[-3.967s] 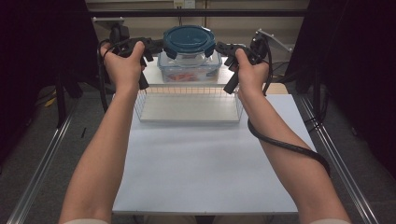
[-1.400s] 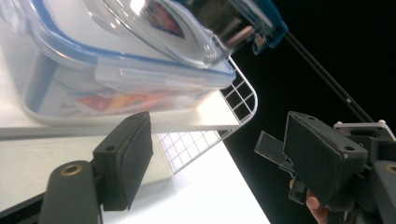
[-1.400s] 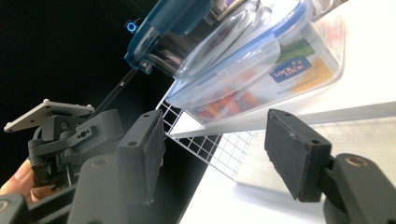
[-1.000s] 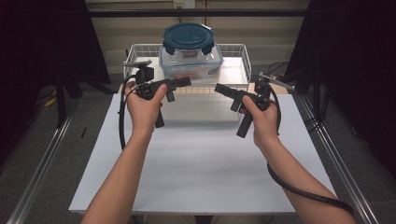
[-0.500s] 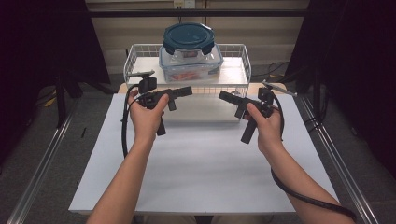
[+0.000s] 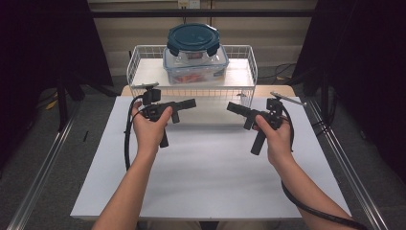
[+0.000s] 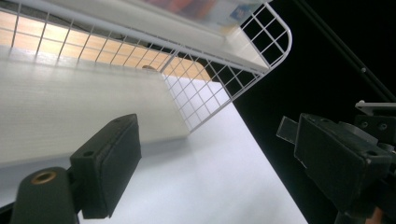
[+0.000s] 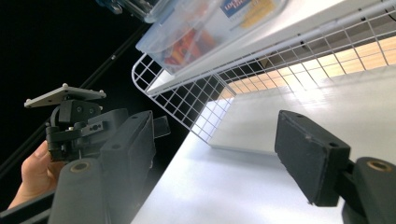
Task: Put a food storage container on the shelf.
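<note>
We start with the white table (image 6: 206, 177), which carries a white wire basket (image 6: 249, 60) at its far edge. Inside the basket sits a clear plastic container (image 6: 195, 67) with a dark teal clip-on lid (image 6: 193, 37) and some orange contents showing through the wall. We judge it rigid, smooth and moderately light, so its walls may slip under the pads. The safest hold looks like the 2 opposite short sides just under the lid rim, 1 gripper per side. Our left gripper (image 6: 191, 103) and right gripper (image 6: 231, 106) hover over the table just in front of the basket, tips facing each other; both have their jaws spread, nothing between them.
</note>
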{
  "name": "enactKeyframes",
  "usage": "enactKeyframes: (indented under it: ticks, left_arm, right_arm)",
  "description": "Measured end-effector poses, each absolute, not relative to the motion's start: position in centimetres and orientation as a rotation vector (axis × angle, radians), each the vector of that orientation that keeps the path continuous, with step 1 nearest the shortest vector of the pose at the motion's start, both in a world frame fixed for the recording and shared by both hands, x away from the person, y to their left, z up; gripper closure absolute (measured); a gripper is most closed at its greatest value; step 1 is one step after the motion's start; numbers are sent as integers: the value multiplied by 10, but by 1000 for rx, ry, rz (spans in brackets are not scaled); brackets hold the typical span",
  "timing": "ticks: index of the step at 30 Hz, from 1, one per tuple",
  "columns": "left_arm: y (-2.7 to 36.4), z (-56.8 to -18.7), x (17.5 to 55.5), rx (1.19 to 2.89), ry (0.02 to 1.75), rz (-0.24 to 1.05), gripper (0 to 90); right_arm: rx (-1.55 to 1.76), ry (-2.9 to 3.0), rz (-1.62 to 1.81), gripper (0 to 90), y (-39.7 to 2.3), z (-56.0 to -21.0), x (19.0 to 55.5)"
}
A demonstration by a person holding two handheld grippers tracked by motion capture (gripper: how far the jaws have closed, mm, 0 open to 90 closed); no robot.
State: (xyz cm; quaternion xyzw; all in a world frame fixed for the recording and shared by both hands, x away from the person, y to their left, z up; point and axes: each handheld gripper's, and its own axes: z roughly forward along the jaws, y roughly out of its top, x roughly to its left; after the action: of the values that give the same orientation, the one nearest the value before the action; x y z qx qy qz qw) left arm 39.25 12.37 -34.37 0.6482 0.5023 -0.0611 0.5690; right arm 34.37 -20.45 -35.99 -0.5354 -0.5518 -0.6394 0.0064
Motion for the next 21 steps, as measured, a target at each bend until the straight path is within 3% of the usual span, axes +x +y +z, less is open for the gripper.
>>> enactKeyframes:
  ticks: [21]
  left_arm:
    - [123,-369,384,1555,1173,-170,106]
  right_arm:
    - [-1714,-1744,-1962,269,-215,-388,330]
